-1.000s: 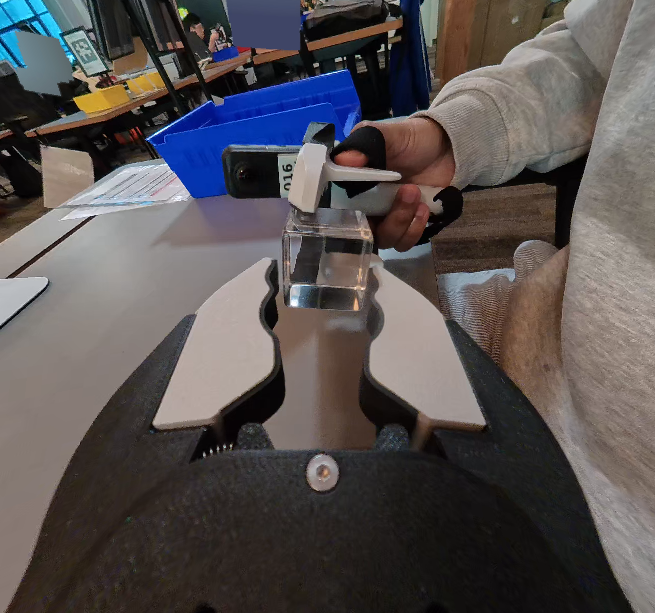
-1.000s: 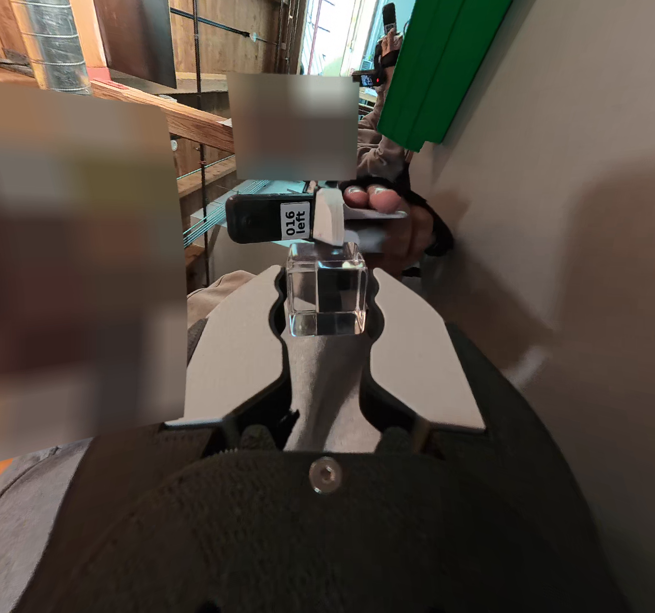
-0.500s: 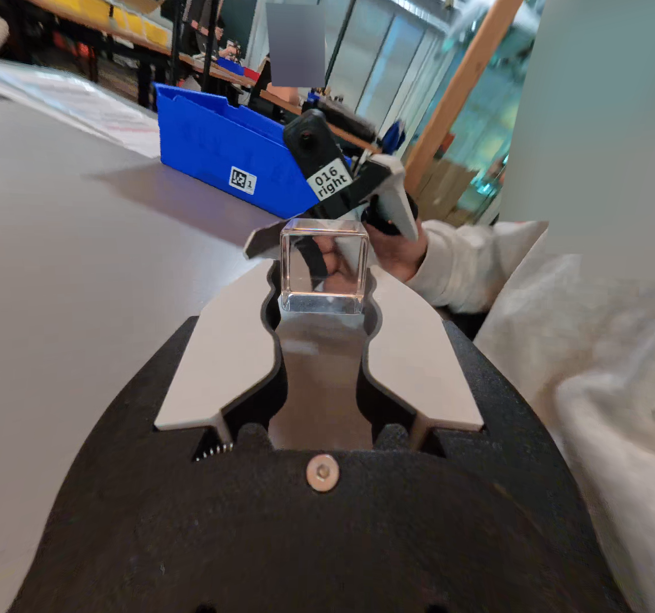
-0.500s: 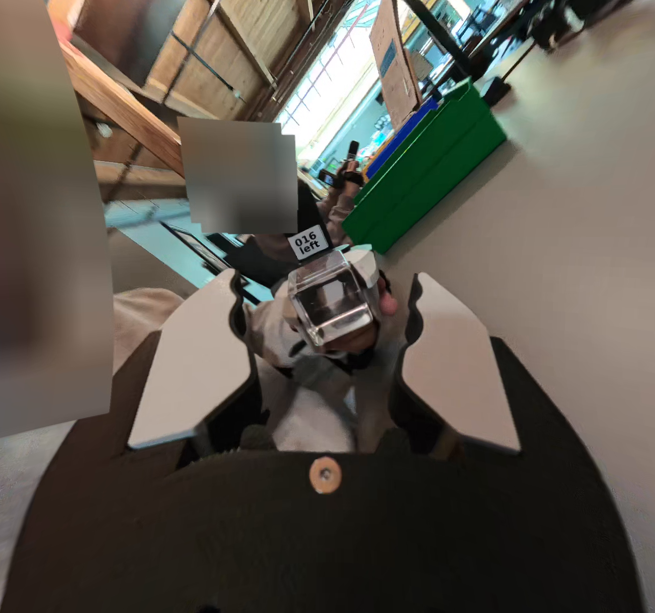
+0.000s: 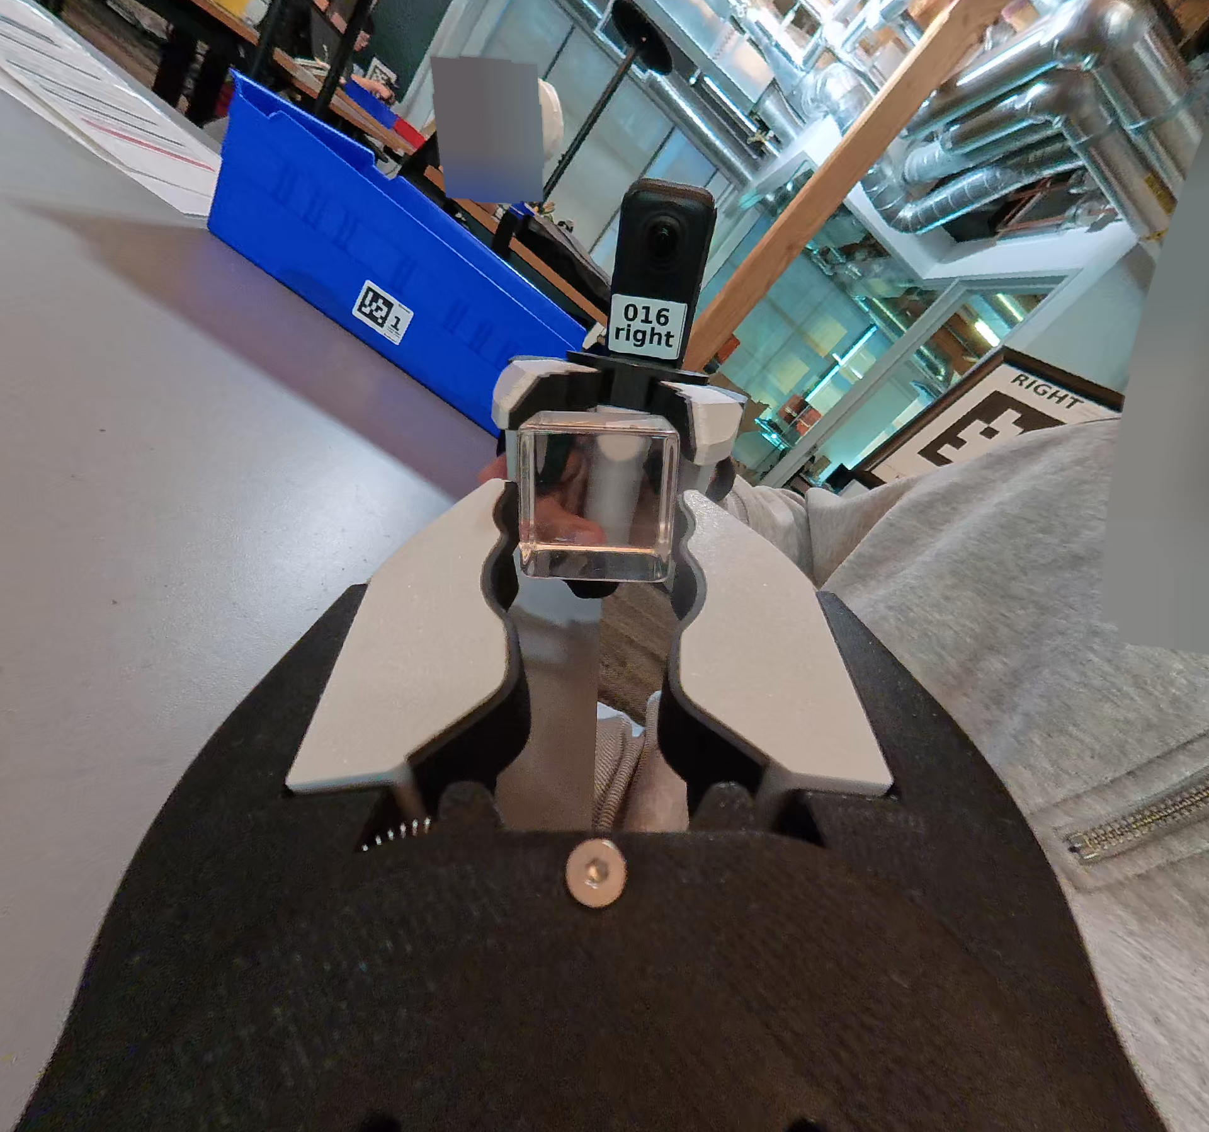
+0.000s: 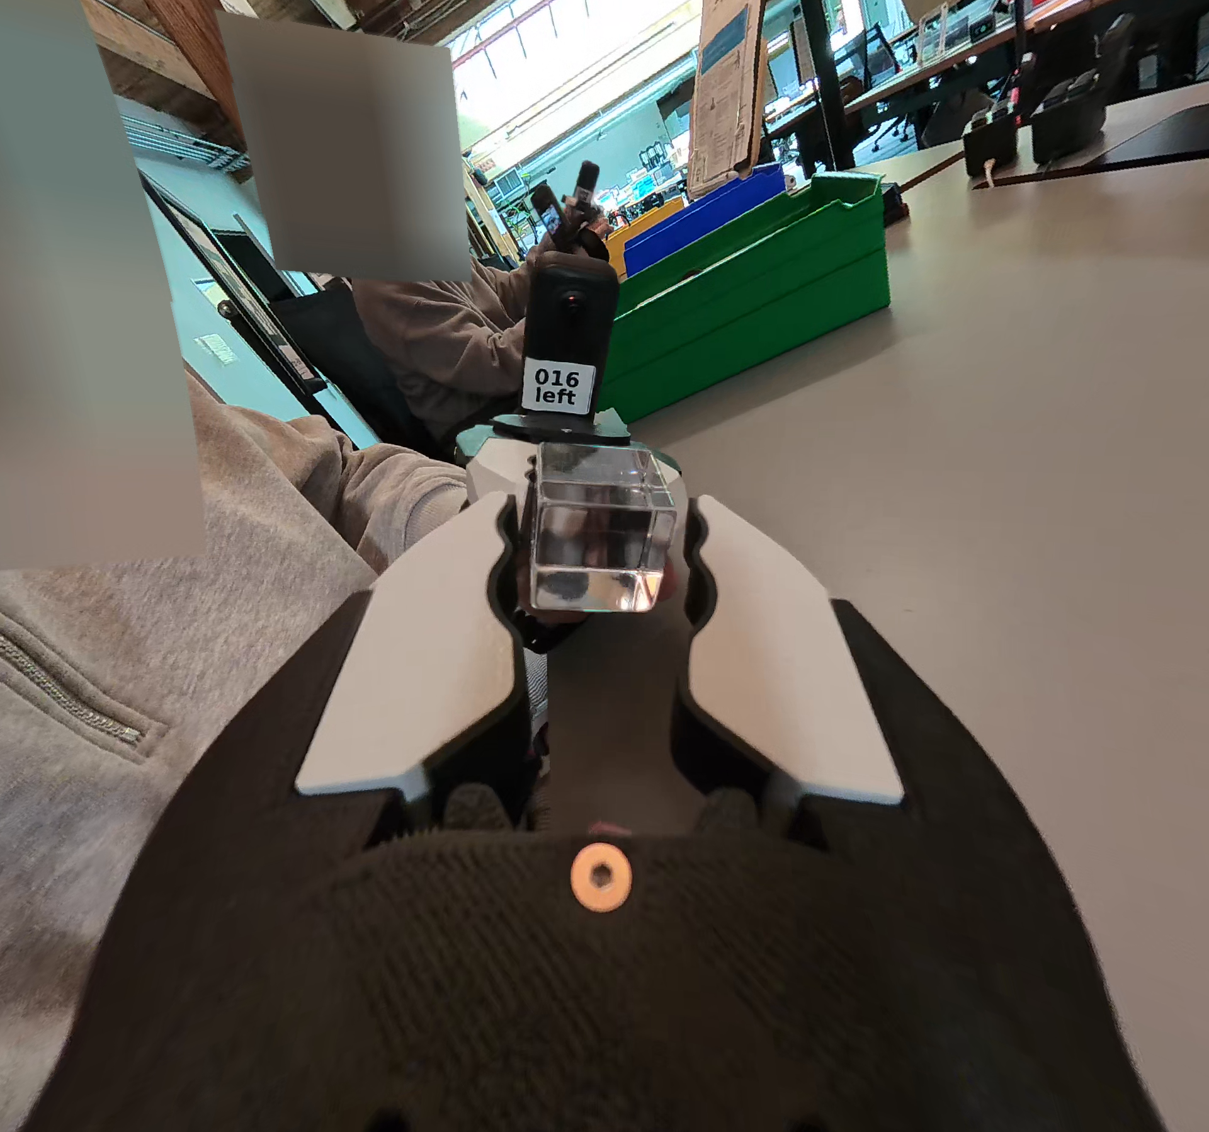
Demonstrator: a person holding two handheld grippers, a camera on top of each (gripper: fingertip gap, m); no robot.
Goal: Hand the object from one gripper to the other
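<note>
A clear glass-like cube [image 5: 595, 505] is held in the air between the two grippers, which face each other. My left gripper [image 5: 594, 511] is shut on its left and right faces. In the right wrist view the cube [image 6: 598, 544] sits a little askew between the fingers of my right gripper [image 6: 602, 511]. These stand close on both sides with a thin gap, so the jaws are open. The right gripper [image 5: 618, 407] shows behind the cube in the left wrist view. The left gripper [image 6: 569, 446] shows behind it in the right wrist view.
A grey table [image 5: 163, 479] lies below and to the left. A blue bin [image 5: 366, 263] stands on it. A green bin [image 6: 752, 308] stands on the table in the right wrist view. The person's grey sleeve and body [image 5: 981, 610] are close on the right. Only a small space, under 4 cm, lies between the two pairs of fingers.
One second ago both grippers gripped the cube crosswise. The right gripper then let go and opened wide. Now it has turned to face the left gripper and narrowed around the cube.
</note>
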